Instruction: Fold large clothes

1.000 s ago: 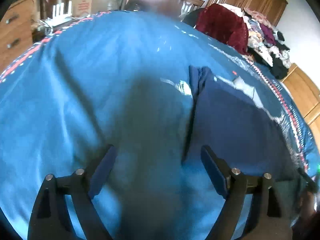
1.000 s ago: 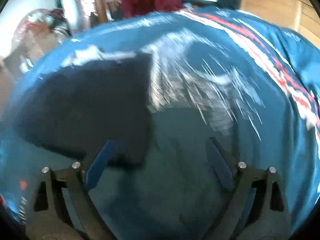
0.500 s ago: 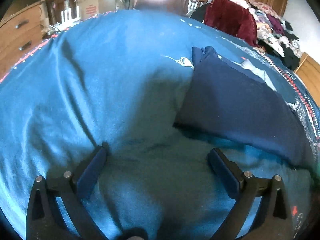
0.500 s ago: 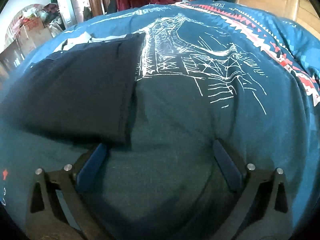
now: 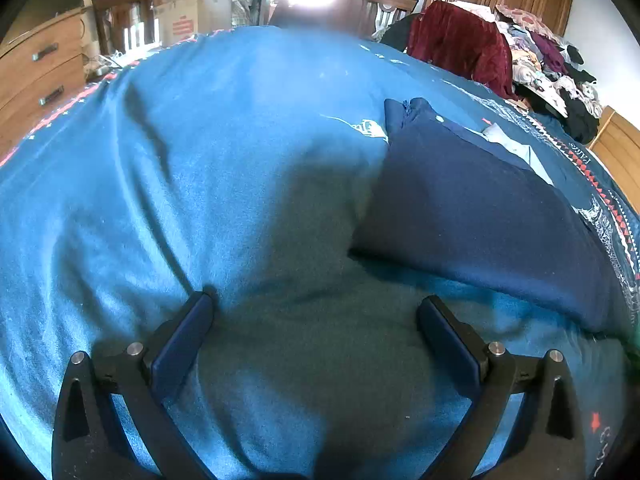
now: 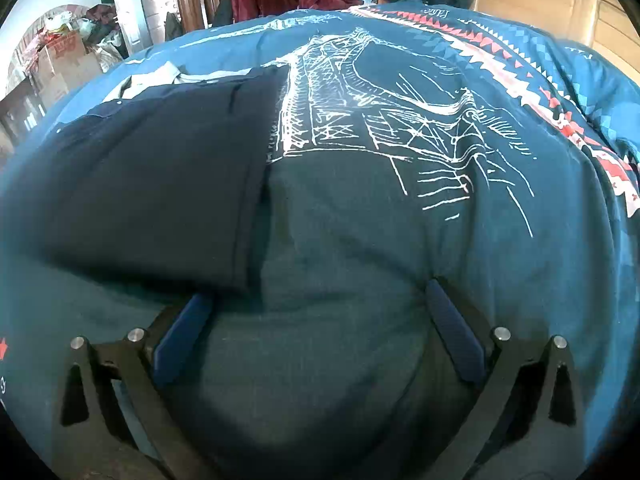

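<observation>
A dark navy garment [image 5: 480,208] lies folded flat on the blue bedspread [image 5: 200,160], to the right in the left wrist view and to the left [image 6: 140,184] in the right wrist view. A pale lining or collar [image 6: 160,76] shows at its far end. My left gripper [image 5: 316,312] is open, low over the bedspread, just left of the garment's near corner. My right gripper [image 6: 316,304] is open too, its left fingertip [image 6: 188,320] at the garment's near right corner, the rest over the printed bedspread [image 6: 400,140]. Nothing is held.
A dark red cloth [image 5: 460,44] hangs over a chair past the bed, beside a heap of mixed clothes [image 5: 548,76]. Wooden drawers [image 5: 36,76] and cardboard boxes [image 5: 188,12] stand at the far left. A wooden headboard [image 6: 540,4] lies beyond the bed.
Both grippers have dropped lower and closer to the bedspread near the folded garment's front edge. The motion blur has gone and both views have settled; the jaws stay open.
</observation>
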`<state>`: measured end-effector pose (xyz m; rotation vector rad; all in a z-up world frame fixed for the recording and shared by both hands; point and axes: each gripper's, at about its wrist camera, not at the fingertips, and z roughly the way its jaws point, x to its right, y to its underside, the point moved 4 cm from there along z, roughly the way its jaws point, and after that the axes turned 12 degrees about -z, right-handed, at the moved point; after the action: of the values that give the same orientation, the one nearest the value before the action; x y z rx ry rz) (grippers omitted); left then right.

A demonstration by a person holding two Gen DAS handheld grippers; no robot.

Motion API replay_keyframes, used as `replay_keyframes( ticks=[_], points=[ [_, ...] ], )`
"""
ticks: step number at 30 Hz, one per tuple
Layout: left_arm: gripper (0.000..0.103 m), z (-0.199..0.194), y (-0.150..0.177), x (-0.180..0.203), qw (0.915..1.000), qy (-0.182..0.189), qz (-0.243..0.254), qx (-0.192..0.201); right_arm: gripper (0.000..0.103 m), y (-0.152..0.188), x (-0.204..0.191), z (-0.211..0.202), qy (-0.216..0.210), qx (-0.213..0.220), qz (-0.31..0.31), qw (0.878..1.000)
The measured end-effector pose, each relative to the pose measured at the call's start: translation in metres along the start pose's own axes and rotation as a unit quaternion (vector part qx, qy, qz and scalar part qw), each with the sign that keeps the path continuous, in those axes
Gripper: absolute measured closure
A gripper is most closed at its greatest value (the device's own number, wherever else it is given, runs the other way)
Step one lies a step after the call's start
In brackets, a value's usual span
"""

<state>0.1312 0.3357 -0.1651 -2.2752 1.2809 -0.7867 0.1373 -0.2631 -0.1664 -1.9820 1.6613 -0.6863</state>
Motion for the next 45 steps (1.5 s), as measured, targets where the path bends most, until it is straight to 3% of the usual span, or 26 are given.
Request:
replay_keyframes(
  ticks=[20, 25, 28, 32, 35, 37, 40, 41, 45],
  points=[
    [0.0, 0.0, 0.0, 0.0, 1.0, 0.002, -0.002, 0.0, 0.0, 0.0, 0.001, 0.001, 0.0, 0.0, 0.001, 1.0],
    [0.0, -0.005, 0.0, 0.002, 0.9999, -0.001, 0.002, -0.016, 0.0, 0.001, 0.001, 0.001, -0.001, 0.0, 0.002, 1.0],
    [0.0, -0.018, -0.003, 0.006, 0.9983, 0.03, -0.032, -0.04, 0.0, 0.0, 0.001, 0.001, -0.002, 0.001, 0.002, 1.0],
    [0.0, -0.043, -0.004, 0.023, 0.9885, 0.122, -0.081, -0.04, 0.0, -0.001, 0.0, 0.001, -0.004, 0.003, 0.003, 1.0],
    [0.001, -0.049, 0.0, 0.051, 0.9747, 0.199, -0.087, -0.054, 0.0, -0.001, 0.001, 0.001, -0.004, 0.003, 0.004, 1.0],
    [0.003, -0.039, 0.001, 0.062, 0.9652, 0.23, -0.103, -0.07, 0.0, -0.001, 0.001, 0.001, -0.004, 0.003, 0.004, 1.0],
    [0.018, -0.008, 0.0, 0.06, 0.9502, 0.248, -0.159, -0.102, 0.0, -0.001, 0.001, 0.001, -0.004, 0.003, 0.004, 1.0],
    [0.019, 0.0, 0.001, 0.058, 0.9468, 0.248, -0.174, -0.109, 0.0, -0.001, 0.0, 0.001, -0.004, 0.003, 0.004, 1.0],
    [0.021, 0.018, -0.006, 0.056, 0.9448, 0.242, -0.198, -0.099, 0.0, -0.001, 0.001, 0.001, -0.004, 0.003, 0.004, 1.0]
  ],
)
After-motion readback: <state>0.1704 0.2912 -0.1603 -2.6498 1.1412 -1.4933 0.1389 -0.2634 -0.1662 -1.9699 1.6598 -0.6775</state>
